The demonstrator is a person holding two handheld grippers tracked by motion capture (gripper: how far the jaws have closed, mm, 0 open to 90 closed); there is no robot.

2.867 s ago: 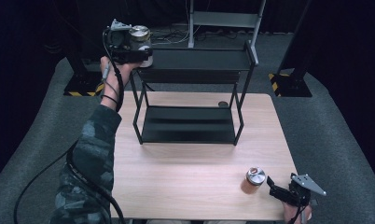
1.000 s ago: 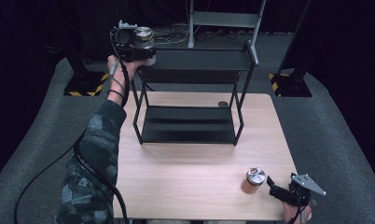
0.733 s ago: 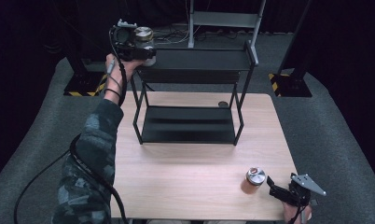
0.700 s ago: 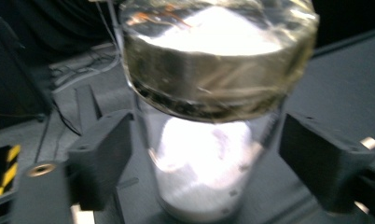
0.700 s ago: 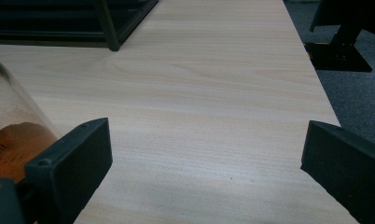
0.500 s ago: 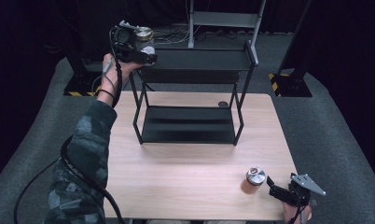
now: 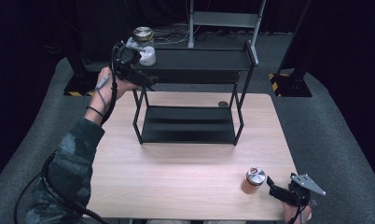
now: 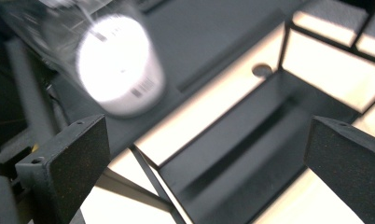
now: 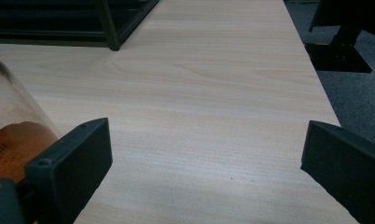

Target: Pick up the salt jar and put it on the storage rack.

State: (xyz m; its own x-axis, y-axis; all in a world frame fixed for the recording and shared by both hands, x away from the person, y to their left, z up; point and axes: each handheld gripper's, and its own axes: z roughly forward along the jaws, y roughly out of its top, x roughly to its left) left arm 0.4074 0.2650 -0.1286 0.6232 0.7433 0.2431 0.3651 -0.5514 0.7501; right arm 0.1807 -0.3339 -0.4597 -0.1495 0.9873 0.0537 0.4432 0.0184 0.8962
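One white cylindrical jar with a metal lid [image 7: 144, 46] sits at the black metal shelf [image 7: 199, 59]'s left end, just released; the left gripper [image 7: 138, 78] (jaws just opened wide, empty) could clip and topple it while withdrawing.

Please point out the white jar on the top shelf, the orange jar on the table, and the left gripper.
white jar [image 7: 147, 55]: high view, on its white side wall.
orange jar [image 7: 253, 180]: high view, on its body under the cap.
left gripper [image 8: 204, 172]: left gripper view, midway between its open jaws.

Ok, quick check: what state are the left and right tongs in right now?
Left tongs: open, just released, nothing between them; the white jar stands on the rack's top shelf.
Right tongs: open, empty, beside the spice jar.
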